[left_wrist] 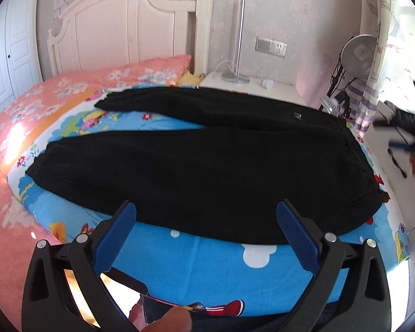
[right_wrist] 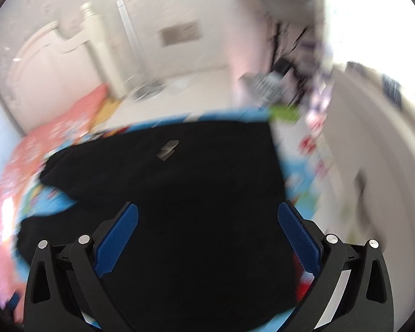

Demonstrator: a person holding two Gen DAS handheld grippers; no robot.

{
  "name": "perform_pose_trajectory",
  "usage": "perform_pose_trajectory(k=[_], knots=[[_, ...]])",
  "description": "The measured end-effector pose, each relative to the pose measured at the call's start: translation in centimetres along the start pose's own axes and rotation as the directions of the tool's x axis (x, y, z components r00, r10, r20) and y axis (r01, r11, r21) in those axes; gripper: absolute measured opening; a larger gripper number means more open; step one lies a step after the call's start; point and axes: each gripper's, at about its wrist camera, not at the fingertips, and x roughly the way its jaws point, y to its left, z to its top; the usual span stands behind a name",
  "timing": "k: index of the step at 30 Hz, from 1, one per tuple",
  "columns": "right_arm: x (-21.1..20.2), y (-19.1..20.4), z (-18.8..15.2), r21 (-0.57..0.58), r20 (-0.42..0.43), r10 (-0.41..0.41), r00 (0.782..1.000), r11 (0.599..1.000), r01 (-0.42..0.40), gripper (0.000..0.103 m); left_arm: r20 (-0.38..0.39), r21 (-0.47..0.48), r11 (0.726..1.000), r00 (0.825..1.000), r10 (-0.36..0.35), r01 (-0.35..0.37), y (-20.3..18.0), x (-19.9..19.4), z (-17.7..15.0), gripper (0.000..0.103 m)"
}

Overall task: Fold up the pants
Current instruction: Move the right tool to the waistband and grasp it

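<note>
Black pants (left_wrist: pixel 202 163) lie spread flat on the bed, legs reaching left and apart, waistband at the right. My left gripper (left_wrist: pixel 206 210) is open and empty, hovering over the near edge of the near leg. My right gripper (right_wrist: pixel 207 213) is open and empty above the waist part of the pants (right_wrist: pixel 179 188); this view is blurred by motion. A small light logo (right_wrist: pixel 167 149) shows on the pants. The right gripper also appears blurred at the right edge of the left wrist view (left_wrist: pixel 404 130).
The bed has a blue cartoon sheet (left_wrist: pixel 207 254) and a pink floral quilt (left_wrist: pixel 55 94) at the left. A white headboard (left_wrist: pixel 124 27) and a white nightstand (left_wrist: pixel 251 85) with a lamp stand behind. A fan (left_wrist: pixel 357 55) stands at the right.
</note>
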Motion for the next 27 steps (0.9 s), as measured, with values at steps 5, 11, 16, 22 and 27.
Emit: perform_pose_trajectory(k=[5,11,16,22,27], knots=[[8.6,-4.0,5.6,-0.101,-0.061,-0.077,0.995,0.992,0.071,0.098,-0.071,-0.032,0.998,0.996,-0.05,0.047,1.2,2.3,-0.6,0.101],[16.5,-6.2,7.7,-0.191,-0.228,-0.065,0.971,0.981,0.021,0.09,-0.128,-0.043,0.999,0.992,-0.016,0.01,2.7,5.2,0.0,0.101],[20.2,-6.5,8.8,-0.225,-0.291,-0.032,0.956,0.974,-0.036,0.087,-0.165,-0.079,0.996,0.986,0.023,-0.036,4.5,7.4,1.4,0.101],[23.1,-7.7,9.5,-0.204,-0.364,0.048,0.93,0.97,-0.13,0.077,-0.177,-0.118,0.99,0.982,0.061,-0.083,6.2,8.6,3.1,0.101],[23.0,-7.2,9.9,-0.228,-0.397,0.103,0.912,0.952,-0.206,0.049,-0.21,-0.144,0.981,0.973,0.097,-0.129,7.5,9.5,3.4,0.101]])
